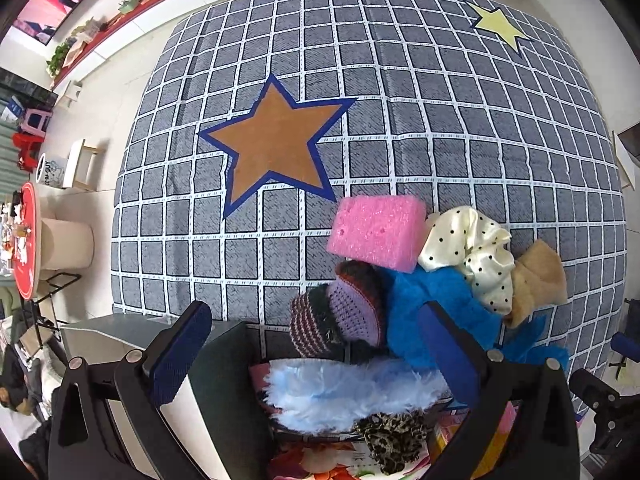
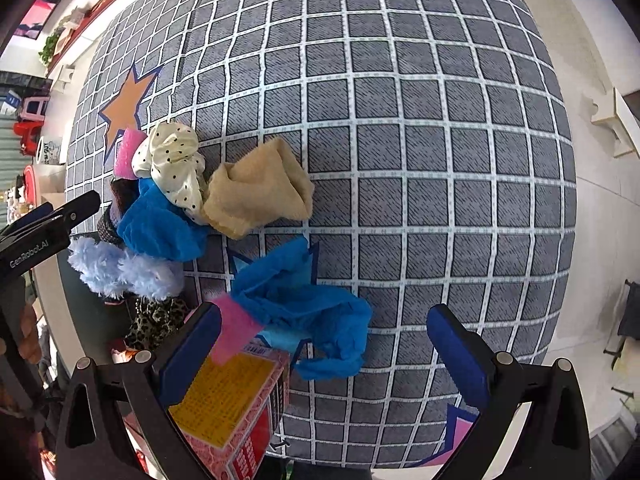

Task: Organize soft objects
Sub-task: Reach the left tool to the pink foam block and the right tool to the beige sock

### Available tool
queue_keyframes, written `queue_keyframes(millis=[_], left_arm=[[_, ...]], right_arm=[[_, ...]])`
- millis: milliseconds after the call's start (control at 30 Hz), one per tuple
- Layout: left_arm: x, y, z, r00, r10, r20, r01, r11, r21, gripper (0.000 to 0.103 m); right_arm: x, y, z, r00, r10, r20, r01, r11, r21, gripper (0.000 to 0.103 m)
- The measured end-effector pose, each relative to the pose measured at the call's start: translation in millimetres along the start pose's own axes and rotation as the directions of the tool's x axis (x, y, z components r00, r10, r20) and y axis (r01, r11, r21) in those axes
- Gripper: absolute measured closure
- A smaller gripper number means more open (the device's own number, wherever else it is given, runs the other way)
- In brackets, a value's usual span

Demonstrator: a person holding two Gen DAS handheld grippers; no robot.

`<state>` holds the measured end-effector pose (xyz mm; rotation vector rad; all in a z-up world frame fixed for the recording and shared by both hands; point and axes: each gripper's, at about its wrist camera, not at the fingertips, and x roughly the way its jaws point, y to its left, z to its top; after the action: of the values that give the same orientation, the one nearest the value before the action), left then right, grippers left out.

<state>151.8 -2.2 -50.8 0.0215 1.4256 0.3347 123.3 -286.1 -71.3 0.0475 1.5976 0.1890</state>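
left gripper (image 2: 48, 236): "GenRobot.AI" | red-yellow box (image 2: 236, 396): print too small, perhaps Chinese

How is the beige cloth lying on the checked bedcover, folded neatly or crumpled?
Crumpled: the beige cloth sits bunched in uneven folds beside the polka-dot fabric.

Grey checked bed cover (image 2: 400, 120), star patches. On it: beige cloth (image 2: 260, 188), blue cloth (image 2: 304, 300), pink sponge (image 1: 376, 236), polka-dot fabric (image 1: 472, 252).

Before me on the checked bedspread (image 2: 400, 160) lies a heap: pink sponge (image 1: 378, 236), dotted cream scrunchie (image 2: 176, 164), tan cloth (image 2: 260, 188), blue fleece (image 2: 164, 224), knitted striped piece (image 1: 340, 312). A crumpled blue cloth (image 2: 308, 304) lies apart, perhaps thin plastic.
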Motion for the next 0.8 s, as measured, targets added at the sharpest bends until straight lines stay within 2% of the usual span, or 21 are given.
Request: queue_keyframes(millis=[400, 467, 667, 800], left_arm=[[8.7, -3.8, 15.2, 1.000, -0.018, 0.005, 0.018, 1.000, -0.003, 0.000], [14.6, -2.6, 16.8, 0.999, -0.041, -0.005, 0.041, 0.999, -0.014, 0.000], [34.1, -10.7, 22.5, 0.998, -0.039, -0.042, 0.039, 0.999, -0.001, 0.000], [50.1, -22.2, 25.6, 0.998, -0.015, -0.066, 0.016, 1.000, 0.018, 0.000]], right_arm=[[17.1, 3.2, 18.8, 1.000, -0.018, -0.012, 0.018, 0.999, -0.027, 0.000], [19.9, 0.8, 20.0, 1.000, -0.024, -0.010, 0.024, 0.999, -0.031, 0.000], [29.3, -4.0, 27.0, 1.000, -0.024, -0.015, 0.024, 0.999, -0.034, 0.000], [40.9, 4.8, 30.1, 1.000, -0.014, -0.024, 0.012, 0.997, -0.071, 0.000]])
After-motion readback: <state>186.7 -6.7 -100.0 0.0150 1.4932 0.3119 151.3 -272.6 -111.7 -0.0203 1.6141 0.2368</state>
